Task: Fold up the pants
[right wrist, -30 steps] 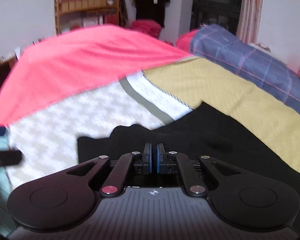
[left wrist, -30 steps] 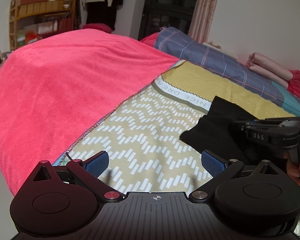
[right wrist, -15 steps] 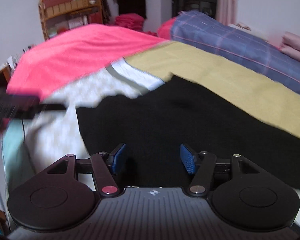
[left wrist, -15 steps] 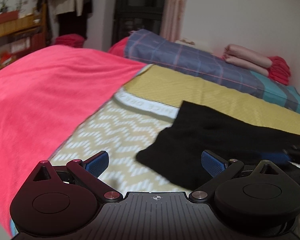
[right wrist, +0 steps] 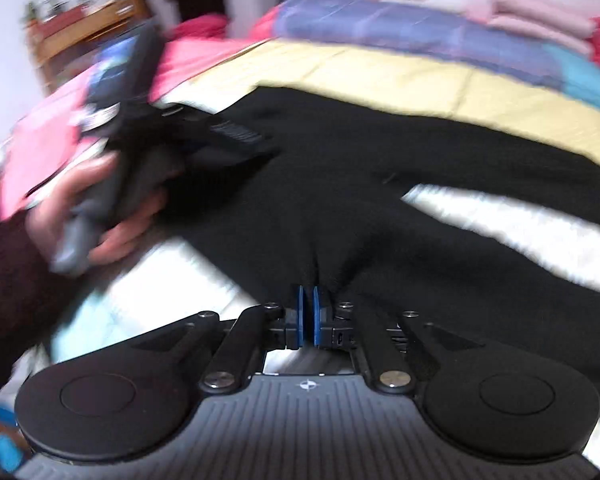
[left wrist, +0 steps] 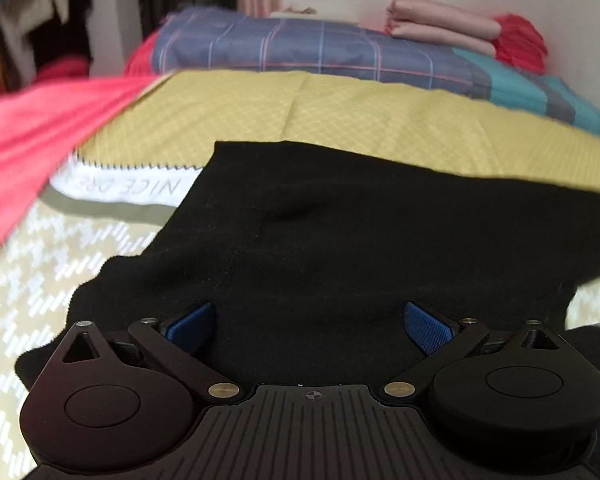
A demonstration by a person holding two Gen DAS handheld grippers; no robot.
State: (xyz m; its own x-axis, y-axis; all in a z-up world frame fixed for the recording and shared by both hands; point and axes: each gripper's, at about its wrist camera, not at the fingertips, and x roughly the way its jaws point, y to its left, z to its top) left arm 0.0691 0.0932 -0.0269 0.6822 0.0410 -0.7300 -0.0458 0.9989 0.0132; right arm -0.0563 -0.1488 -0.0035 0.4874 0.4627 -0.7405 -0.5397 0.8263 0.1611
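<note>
On the bed, right gripper [right wrist: 307, 308] pinches black pants [right wrist: 380, 200]; left gripper [left wrist: 309, 322] hovers wide open over them

Yellow sheet [left wrist: 380, 120] beyond the pants [left wrist: 340, 240] lies unobstructed.

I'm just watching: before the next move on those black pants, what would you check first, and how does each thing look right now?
1. Right gripper shut on the black pants: ok, fabric bunches at its pads.
2. Left gripper open: ok, jaws wide.
3. Left gripper over the pants: ok.
4. Left pads touching fabric: cannot tell.
5. Pants flat on the yellow bedspread: not ok, one dimple shows.
6. Right view sharp: not ok, blurred.
</note>
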